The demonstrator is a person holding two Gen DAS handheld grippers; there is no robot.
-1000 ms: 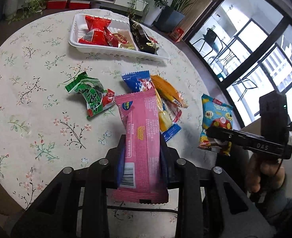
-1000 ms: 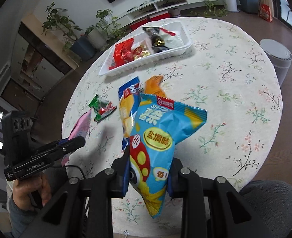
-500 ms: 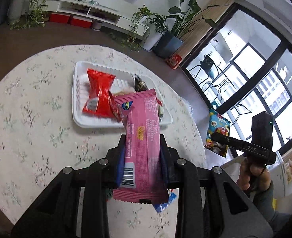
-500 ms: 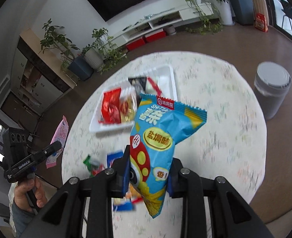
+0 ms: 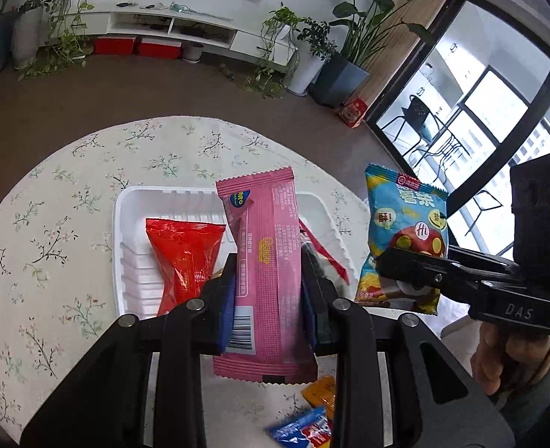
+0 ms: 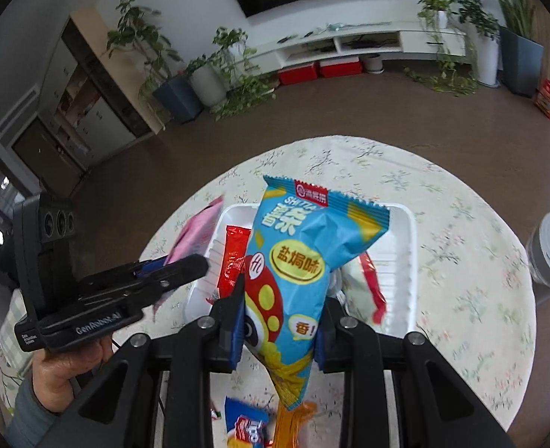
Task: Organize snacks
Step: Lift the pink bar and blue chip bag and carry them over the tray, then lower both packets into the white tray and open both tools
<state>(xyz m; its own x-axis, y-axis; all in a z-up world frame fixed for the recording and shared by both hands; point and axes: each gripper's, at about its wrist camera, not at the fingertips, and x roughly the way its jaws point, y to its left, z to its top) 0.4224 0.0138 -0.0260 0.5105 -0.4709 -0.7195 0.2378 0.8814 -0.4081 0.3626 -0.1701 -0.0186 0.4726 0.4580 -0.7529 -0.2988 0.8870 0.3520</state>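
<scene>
The left gripper (image 5: 267,291) had its jaws clamped on a long pink foil-wrapped snack bar (image 5: 265,261), gripped across the lower middle with the barcode end hanging below the blue pads. The right gripper (image 6: 280,313) had its jaws clamped on a puffy blue chip bag with a red mushroom print (image 6: 297,272), pinched low so most of the bag stood above the pads. Both packets hung in the air over the shallow white plastic tray (image 5: 129,239) on the round bench with the floral cloth (image 5: 50,224).

Both packets looked light and soft. The pink bar seemed the stiffer of the two and would likely keep its line when let go; the glossy film could slip, so a hold across the flat middle suited it. The chip bag was air-filled and its contents probably brittle — a light pinch near a seam would be kinder than a squeeze across the belly.

In the tray a shiny red crinkled packet (image 5: 183,257) lay on the left side, and a dark wrapper with a red strip (image 5: 325,257) lay on the right, partly hidden behind the left jaws. These left little bare floor — each new packet would probably land against or on top of one. Nearer the person, an orange packet (image 5: 319,388) and a blue-and-red packet (image 5: 301,429) lay loose on the bench. The two grippers were close side by side, so their drops could crowd each other.
</scene>
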